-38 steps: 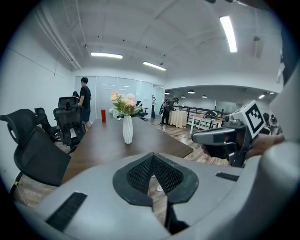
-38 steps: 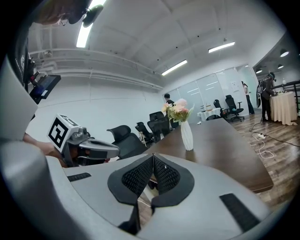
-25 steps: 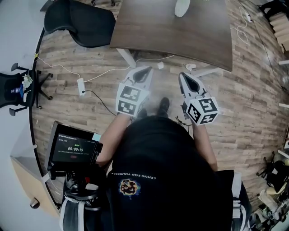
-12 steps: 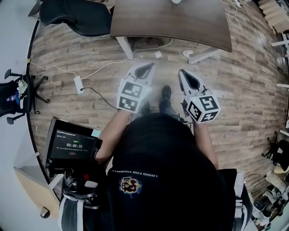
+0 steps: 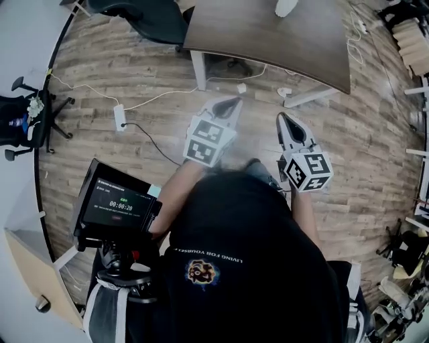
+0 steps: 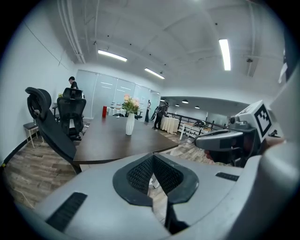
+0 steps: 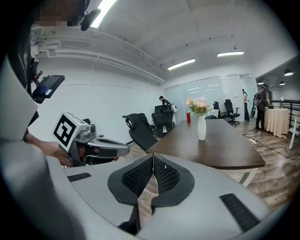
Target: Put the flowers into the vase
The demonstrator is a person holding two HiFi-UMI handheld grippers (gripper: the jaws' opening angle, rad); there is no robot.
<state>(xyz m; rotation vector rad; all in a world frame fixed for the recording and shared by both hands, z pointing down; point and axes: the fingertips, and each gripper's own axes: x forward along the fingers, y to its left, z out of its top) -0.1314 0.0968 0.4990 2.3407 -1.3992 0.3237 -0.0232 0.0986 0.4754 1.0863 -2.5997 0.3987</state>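
A white vase (image 6: 130, 124) stands on the dark wooden table (image 6: 112, 140), with pale pink and yellow flowers (image 6: 131, 104) rising from it. The right gripper view shows the same vase (image 7: 201, 128) and flowers (image 7: 198, 106) on the table (image 7: 220, 147). In the head view only the vase's white base (image 5: 286, 7) shows at the top edge. My left gripper (image 5: 230, 104) and right gripper (image 5: 282, 120) are both shut and empty, held side by side over the floor, well short of the table.
Black office chairs stand left of the table (image 6: 49, 124) (image 7: 140, 129). A power strip (image 5: 120, 117) and cables lie on the wood floor. A monitor on a tripod (image 5: 117, 206) stands at my left. People stand far off in the room.
The view has shifted between frames and both grippers now sit a little lower and further right in it. Both stay shut and side by side.
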